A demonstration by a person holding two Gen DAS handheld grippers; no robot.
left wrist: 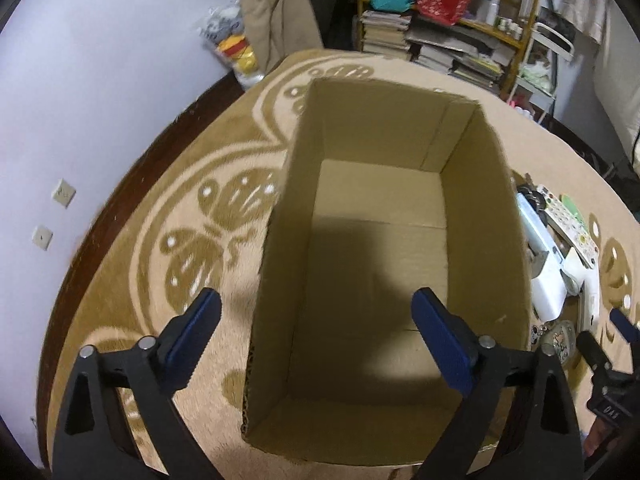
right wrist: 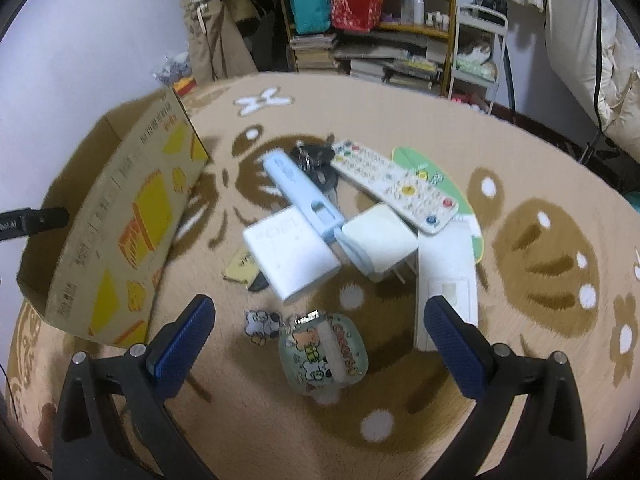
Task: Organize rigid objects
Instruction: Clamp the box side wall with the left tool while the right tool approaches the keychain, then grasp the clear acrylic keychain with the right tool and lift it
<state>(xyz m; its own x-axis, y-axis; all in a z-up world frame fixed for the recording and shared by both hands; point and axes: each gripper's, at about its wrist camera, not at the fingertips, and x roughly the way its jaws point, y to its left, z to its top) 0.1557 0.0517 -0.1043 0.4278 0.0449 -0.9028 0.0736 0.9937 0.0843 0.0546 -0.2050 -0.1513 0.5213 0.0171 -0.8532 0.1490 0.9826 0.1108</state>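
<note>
Nothing had gone into the cardboard box point(left wrist: 380, 240) yet; it sat empty under my wide-spread left fingers point(left wrist: 316, 340). Every item waited on the rug, the cartoon case point(right wrist: 324, 354) lying between my wide right fingers point(right wrist: 320, 344), the remote point(right wrist: 394, 186) beyond.

Ahead of the right claw point(right wrist: 319, 354), the keys point(right wrist: 316, 160) lie mostly hidden under the blue device point(right wrist: 304, 192); the yellow card point(right wrist: 240, 268) tucks beneath the white box point(right wrist: 292, 258); box lettering blurred.
</note>
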